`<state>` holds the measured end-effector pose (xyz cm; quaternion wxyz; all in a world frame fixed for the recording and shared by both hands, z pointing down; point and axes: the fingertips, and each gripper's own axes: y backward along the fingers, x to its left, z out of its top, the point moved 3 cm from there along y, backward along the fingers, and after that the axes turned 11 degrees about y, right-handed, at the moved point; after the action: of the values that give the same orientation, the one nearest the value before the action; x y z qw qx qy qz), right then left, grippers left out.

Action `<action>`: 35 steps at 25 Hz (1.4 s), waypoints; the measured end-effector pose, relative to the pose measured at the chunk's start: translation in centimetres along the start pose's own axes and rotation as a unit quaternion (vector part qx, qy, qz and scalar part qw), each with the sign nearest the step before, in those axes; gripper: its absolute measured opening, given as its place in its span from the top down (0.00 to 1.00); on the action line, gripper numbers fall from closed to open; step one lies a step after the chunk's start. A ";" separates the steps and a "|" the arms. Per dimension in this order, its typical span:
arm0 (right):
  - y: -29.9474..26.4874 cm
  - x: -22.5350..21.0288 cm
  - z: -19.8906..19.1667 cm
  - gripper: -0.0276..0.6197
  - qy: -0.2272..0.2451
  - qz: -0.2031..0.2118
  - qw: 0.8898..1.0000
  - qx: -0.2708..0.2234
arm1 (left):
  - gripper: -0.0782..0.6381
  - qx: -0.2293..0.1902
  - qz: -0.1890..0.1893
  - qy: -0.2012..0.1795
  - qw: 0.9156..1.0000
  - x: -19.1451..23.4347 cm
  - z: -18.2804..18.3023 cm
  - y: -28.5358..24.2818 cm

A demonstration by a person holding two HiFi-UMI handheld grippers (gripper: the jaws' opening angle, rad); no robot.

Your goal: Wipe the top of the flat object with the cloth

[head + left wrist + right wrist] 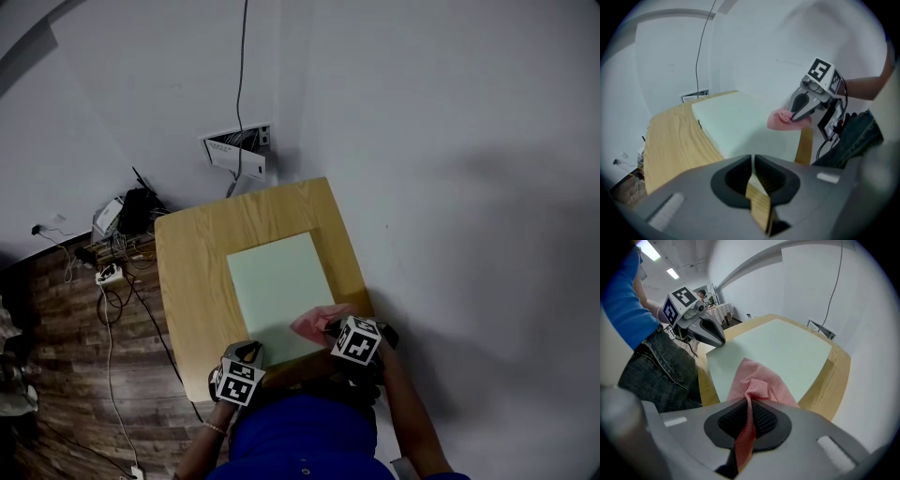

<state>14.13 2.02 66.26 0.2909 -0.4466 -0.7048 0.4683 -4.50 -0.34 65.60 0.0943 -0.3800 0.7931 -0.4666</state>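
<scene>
A pale green flat board [277, 281] lies on a small wooden table [187, 272]. My right gripper [749, 401] is shut on a pink cloth [759, 380], which bunches up on the board's near right corner [314, 322]. In the left gripper view the cloth [780, 119] hangs from the right gripper's tips [801, 105]. My left gripper [753, 157] stands at the board's near left corner [251, 349]. Its jaws are nearly together, pinching the corner of the thin board [736, 122]. From the right gripper view I see the left gripper [710, 331] resting on that corner.
The table stands against a white wall with an open socket box [239, 150] and a cable running up. Cables and a power strip [108, 272] lie on the wood floor to the left. The person stands at the table's near edge.
</scene>
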 end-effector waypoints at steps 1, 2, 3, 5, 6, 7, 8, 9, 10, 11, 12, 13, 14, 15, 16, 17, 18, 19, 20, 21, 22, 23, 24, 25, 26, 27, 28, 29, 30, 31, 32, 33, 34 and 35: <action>0.0 0.1 0.1 0.94 0.004 0.000 1.000 0.002 | 0.86 0.000 0.002 -0.003 1.000 0.0 0.0 0.1; 0.0 0.1 0.3 0.94 0.009 -0.001 1.000 0.005 | 0.86 0.000 0.003 -0.005 1.000 0.1 0.0 0.1; 0.0 0.1 0.4 0.94 0.012 -0.002 1.000 0.007 | 0.86 -0.001 0.005 -0.006 1.000 0.1 0.1 0.2; -0.1 0.1 0.5 0.94 0.016 -0.003 1.000 0.009 | 0.86 -0.001 0.007 -0.005 1.000 0.1 0.0 0.1; -0.1 0.1 0.4 0.94 0.017 -0.004 1.000 0.008 | 0.86 -0.001 0.008 -0.004 1.000 0.1 0.0 0.1; -0.1 0.1 0.4 0.94 0.017 -0.004 1.000 0.007 | 0.86 -0.002 0.009 -0.003 1.000 0.0 0.0 0.1; -0.1 0.1 0.4 0.94 0.016 -0.004 1.000 0.006 | 0.86 -0.003 0.010 -0.003 1.000 0.0 0.0 0.1; -0.1 0.1 0.3 0.94 0.014 -0.004 1.000 0.004 | 0.86 -0.004 0.011 -0.002 1.000 0.0 0.0 0.1; -0.1 0.1 0.3 0.94 0.013 -0.004 1.000 0.003 | 0.86 -0.005 0.013 -0.002 1.000 0.0 0.0 0.1; 0.0 0.1 0.4 0.94 0.012 -0.004 1.000 0.002 | 0.86 -0.007 0.015 -0.002 1.000 0.0 0.0 0.2; 0.0 0.2 0.4 0.94 0.012 -0.004 1.000 0.002 | 0.86 -0.008 0.016 -0.003 1.000 0.0 -0.1 0.2; 0.0 0.2 0.4 0.94 0.012 -0.004 1.000 0.003 | 0.86 -0.009 0.016 -0.002 1.000 0.0 -0.1 0.3; 0.0 0.2 0.5 0.94 0.013 -0.004 1.000 0.004 | 0.86 -0.010 0.016 0.000 1.000 0.1 -0.1 0.2; 0.0 0.1 0.5 0.94 0.014 -0.004 1.000 0.005 | 0.86 -0.011 0.016 0.004 1.000 0.1 0.0 0.2; 0.0 0.1 0.4 0.94 0.013 -0.004 1.000 0.005 | 0.86 -0.012 0.016 0.008 1.000 0.1 0.0 0.2; -0.1 0.0 0.4 0.94 0.012 -0.004 1.000 0.005 | 0.86 -0.014 0.015 0.012 1.000 0.2 0.0 0.1; -0.1 0.0 0.4 0.94 0.011 -0.003 1.000 0.004 | 0.86 -0.015 0.015 0.014 1.000 0.2 0.0 0.1; -0.1 0.0 0.5 0.94 0.010 -0.003 1.000 0.003 | 0.86 -0.016 0.016 0.014 1.000 0.1 0.1 0.2; -0.1 0.0 0.6 0.94 0.010 -0.003 1.000 0.002 | 0.86 -0.018 0.016 0.013 1.000 0.1 0.1 0.2; 0.0 0.1 0.7 0.94 0.011 -0.003 1.000 0.002 | 0.86 -0.019 0.017 0.012 1.000 0.1 0.1 0.3; 0.0 0.1 0.8 0.94 0.014 -0.003 1.000 0.001 | 0.86 -0.020 0.016 0.011 1.000 0.2 0.1 0.3; 0.1 0.1 1.0 0.94 0.017 -0.004 1.000 -0.001 | 0.86 -0.022 0.015 0.012 1.000 0.3 0.0 0.3; 0.2 0.0 1.1 0.94 0.020 -0.006 1.000 -0.004 | 0.86 -0.023 0.011 0.016 1.000 0.3 0.0 0.3; 0.3 -0.1 1.2 0.94 0.022 -0.010 1.000 -0.010 | 0.86 -0.025 0.006 0.022 0.999 0.3 0.0 0.3; 0.6 -0.3 1.4 0.94 0.023 -0.018 0.999 -0.018 | 0.87 -0.028 0.001 0.029 0.999 0.4 0.0 0.4; 0.9 -0.5 1.6 0.94 0.023 -0.027 0.999 -0.028 | 0.89 -0.036 -0.002 0.037 0.999 0.4 0.1 0.6; 1.4 -0.8 1.9 0.94 0.021 -0.037 0.998 -0.040 | 0.89 -0.048 -0.004 0.046 0.998 0.5 0.3 0.9; 1.9 -1.1 2.2 0.94 0.017 -0.047 0.997 -0.055 | 0.89 -0.065 -0.004 0.054 0.996 0.6 0.6 1.4; 2.5 -1.4 2.6 0.94 0.013 -0.058 0.996 -0.073 | 0.89 -0.086 -0.004 0.061 0.994 0.6 1.1 1.9; 3.2 -1.7 3.0 0.94 0.007 -0.068 0.993 -0.093 | 0.89 -0.109 -0.006 0.067 0.992 0.6 1.7 2.5; 3.9 -1.9 3.4 0.94 0.001 -0.078 0.990 -0.114 | 0.89 -0.133 -0.009 0.073 0.988 0.5 2.4 3.1; 4.6 -2.1 3.9 0.94 -0.005 -0.088 0.987 -0.136 | 0.89 -0.157 -0.014 0.078 0.984 0.3 3.1 3.7; 5.3 -2.2 4.4 0.94 -0.010 -0.097 0.983 -0.156 | 0.89 -0.179 -0.017 0.083 0.980 0.2 3.8 4.3; 5.9 -2.3 5.0 0.94 -0.014 -0.105 0.979 -0.176 | 0.89 -0.198 -0.018 0.088 0.976 0.2 4.4 4.9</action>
<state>13.11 -1.09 58.93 0.2453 -0.4073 -0.8232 0.3102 -4.95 -2.07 59.20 -0.0612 -0.3628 0.8681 -0.3331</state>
